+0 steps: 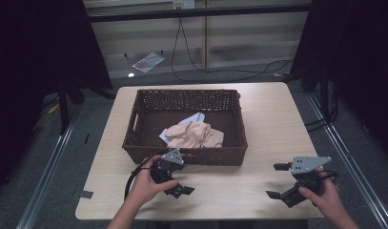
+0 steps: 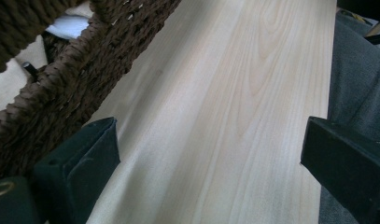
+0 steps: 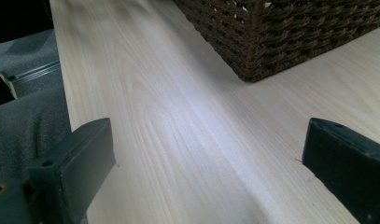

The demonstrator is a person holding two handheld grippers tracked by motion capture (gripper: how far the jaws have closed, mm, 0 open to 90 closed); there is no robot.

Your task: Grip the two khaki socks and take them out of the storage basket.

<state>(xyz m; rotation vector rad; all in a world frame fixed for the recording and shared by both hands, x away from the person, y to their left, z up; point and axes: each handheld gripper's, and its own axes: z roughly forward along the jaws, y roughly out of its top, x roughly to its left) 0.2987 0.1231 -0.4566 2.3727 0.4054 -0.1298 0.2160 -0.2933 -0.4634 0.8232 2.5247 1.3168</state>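
While both claws are sitting wide open and empty on the counter [image 1: 258,129], the cloth [image 1: 195,135] is lying inside the basket [image 1: 232,155]. Reaching over with my left claw [image 1: 181,189], I am risking snagging the rim and shoving the basket away.

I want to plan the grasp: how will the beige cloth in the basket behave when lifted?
The beige cloth lies crumpled in folds, so it is probably floppy and will drape. It looks thin, likely light. It rests on a pale blue piece, which might drag along.
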